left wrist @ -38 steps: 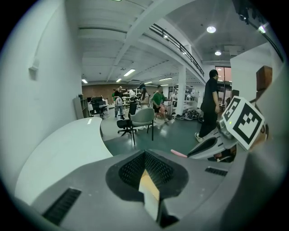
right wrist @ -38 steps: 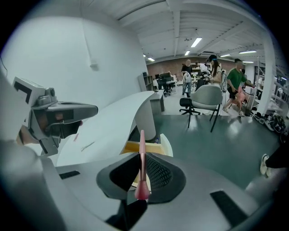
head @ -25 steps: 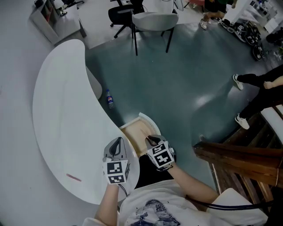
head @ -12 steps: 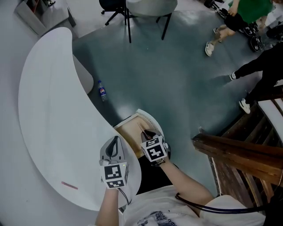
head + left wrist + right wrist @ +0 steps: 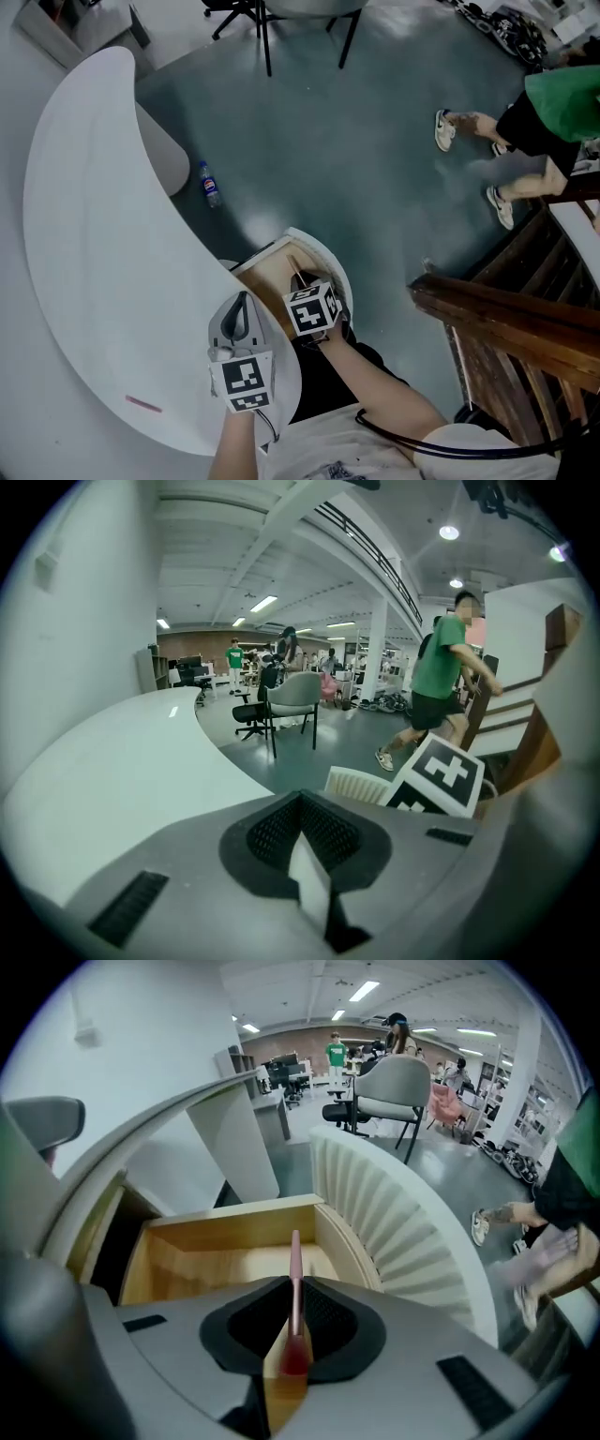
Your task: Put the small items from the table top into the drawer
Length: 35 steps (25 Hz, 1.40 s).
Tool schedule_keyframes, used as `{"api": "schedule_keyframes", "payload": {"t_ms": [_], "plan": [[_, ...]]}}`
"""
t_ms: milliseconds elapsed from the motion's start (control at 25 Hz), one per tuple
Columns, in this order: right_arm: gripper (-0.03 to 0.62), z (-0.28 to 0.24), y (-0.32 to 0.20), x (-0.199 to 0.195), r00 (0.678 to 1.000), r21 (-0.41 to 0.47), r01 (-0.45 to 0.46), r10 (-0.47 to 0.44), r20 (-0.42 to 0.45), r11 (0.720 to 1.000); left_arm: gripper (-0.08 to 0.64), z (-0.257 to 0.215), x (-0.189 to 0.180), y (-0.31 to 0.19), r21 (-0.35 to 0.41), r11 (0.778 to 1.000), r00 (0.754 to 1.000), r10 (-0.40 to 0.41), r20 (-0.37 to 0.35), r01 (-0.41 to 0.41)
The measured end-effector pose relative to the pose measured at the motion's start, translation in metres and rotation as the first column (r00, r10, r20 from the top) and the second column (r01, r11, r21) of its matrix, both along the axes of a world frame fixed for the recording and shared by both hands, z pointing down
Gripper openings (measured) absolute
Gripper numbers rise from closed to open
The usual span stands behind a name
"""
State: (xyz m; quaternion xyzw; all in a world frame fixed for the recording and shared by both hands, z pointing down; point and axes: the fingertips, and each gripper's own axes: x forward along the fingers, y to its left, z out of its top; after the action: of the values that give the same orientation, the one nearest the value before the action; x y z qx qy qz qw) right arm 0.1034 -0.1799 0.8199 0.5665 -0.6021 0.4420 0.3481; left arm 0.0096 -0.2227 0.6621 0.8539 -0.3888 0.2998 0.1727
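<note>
My right gripper [image 5: 304,287] is shut on a thin pink stick [image 5: 295,1283] and points steeply down over the open wooden drawer [image 5: 216,1262]. The stick's tip hangs above the drawer's bare floor; the stick [image 5: 297,277] shows as a thin line in the head view. The drawer [image 5: 265,277] juts out from under the white curved table [image 5: 103,244], with a white ribbed front [image 5: 403,1232]. My left gripper [image 5: 241,302] hovers over the table's edge beside the drawer, shut with nothing in it [image 5: 300,810]. Another small pink item [image 5: 143,403] lies on the table at the near left.
A plastic bottle [image 5: 208,185] lies on the green floor by the table's leg. A wooden stair rail [image 5: 506,314] runs at the right. A person in a green top [image 5: 441,667] walks past nearby. A grey chair [image 5: 292,694] stands farther off.
Both grippers have sunk. The right one has come down and tipped over the drawer with the pink stick still in it. A person has walked into view at the right.
</note>
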Motion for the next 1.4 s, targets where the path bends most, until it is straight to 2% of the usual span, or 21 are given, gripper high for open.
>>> {"api": "schedule_keyframes", "payload": {"t_ms": [120,840,1120,1400], "plan": [[0.061,0.015,-0.002,0.003,1.0,-0.027,-0.005,0.004,-0.02,1.0,0.025,0.001,0.002,0.001,0.004,1.0,1.0,0.001,0.014,-0.001],[0.061,0.069,-0.013,0.004,0.994,-0.047,-0.102,0.104,0.034,0.994,0.025,0.011,0.008,0.002,-0.018,1.0,0.995,0.026,0.094,-0.025],[0.061,0.087,-0.012,0.009,0.993,-0.05,-0.096,0.092,-0.068,0.994,0.025,0.013,0.009,0.002,-0.017,0.999,0.994,0.032,0.109,-0.031],[0.061,0.098,-0.015,0.009,0.991,-0.066,-0.065,0.057,-0.118,0.996,0.025,0.013,0.007,0.001,-0.02,0.999,0.993,0.035,0.109,-0.033]]}}
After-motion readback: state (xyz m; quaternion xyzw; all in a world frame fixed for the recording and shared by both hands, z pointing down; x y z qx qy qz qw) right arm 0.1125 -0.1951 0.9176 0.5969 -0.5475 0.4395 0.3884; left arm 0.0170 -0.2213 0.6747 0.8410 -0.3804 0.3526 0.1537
